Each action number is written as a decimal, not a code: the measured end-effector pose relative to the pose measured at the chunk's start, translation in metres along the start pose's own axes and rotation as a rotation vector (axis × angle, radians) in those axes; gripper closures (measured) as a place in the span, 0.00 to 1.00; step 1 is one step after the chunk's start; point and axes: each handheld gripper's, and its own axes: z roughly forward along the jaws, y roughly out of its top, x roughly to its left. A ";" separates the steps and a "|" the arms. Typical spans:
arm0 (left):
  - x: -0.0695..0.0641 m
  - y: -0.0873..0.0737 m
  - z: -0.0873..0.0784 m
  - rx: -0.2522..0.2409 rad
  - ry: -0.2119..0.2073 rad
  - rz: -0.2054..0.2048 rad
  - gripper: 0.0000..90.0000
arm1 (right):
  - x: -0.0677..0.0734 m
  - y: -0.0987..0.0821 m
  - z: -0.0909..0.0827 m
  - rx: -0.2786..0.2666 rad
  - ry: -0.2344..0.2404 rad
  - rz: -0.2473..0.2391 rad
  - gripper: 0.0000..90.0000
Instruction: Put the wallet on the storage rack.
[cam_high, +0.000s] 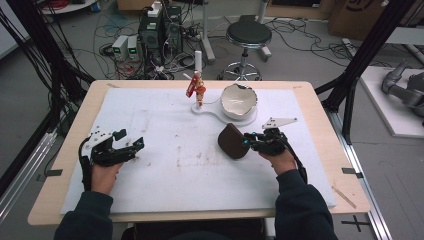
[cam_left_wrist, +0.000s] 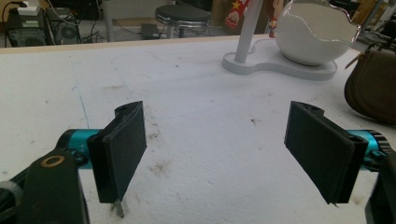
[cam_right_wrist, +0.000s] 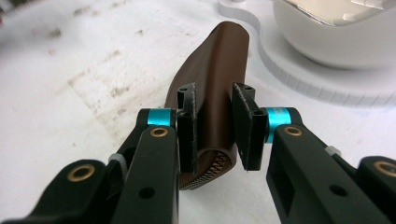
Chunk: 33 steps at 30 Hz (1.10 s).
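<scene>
A brown leather zip pouch (cam_high: 232, 141) stands on edge on the white mat, right of centre. My right gripper (cam_high: 248, 141) holds it from the right. In the right gripper view both pads (cam_right_wrist: 246, 126) press the pouch (cam_right_wrist: 219, 70) at its zipper end, so my right gripper (cam_right_wrist: 215, 100) is shut on it. At the left of the mat, low over the surface, my left gripper (cam_high: 130, 139) has its jaws wide apart. The left gripper view shows bare mat under my left gripper (cam_left_wrist: 217, 135) and the pouch (cam_left_wrist: 373, 88) at the far right.
Behind the pouch stands a white eggshell-shaped bowl (cam_high: 239, 101) on a flat white base (cam_high: 210, 111), which also carries a thin post with a small red figure (cam_high: 196, 87). A stained white mat (cam_high: 175, 170) covers the wooden table (cam_high: 47, 200). Beyond the table are a stool (cam_high: 248, 34) and cables.
</scene>
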 end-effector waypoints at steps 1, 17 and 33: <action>0.000 0.000 0.000 0.001 0.000 0.000 0.23 | 0.003 0.001 0.001 -0.002 -0.012 -0.030 0.82; -0.008 0.007 0.015 -0.006 -0.117 -0.017 0.31 | 0.008 0.002 0.001 -0.028 0.016 -0.101 0.81; -0.095 0.051 0.133 0.077 -0.456 0.050 0.41 | 0.008 0.003 0.003 -0.044 0.034 -0.127 0.80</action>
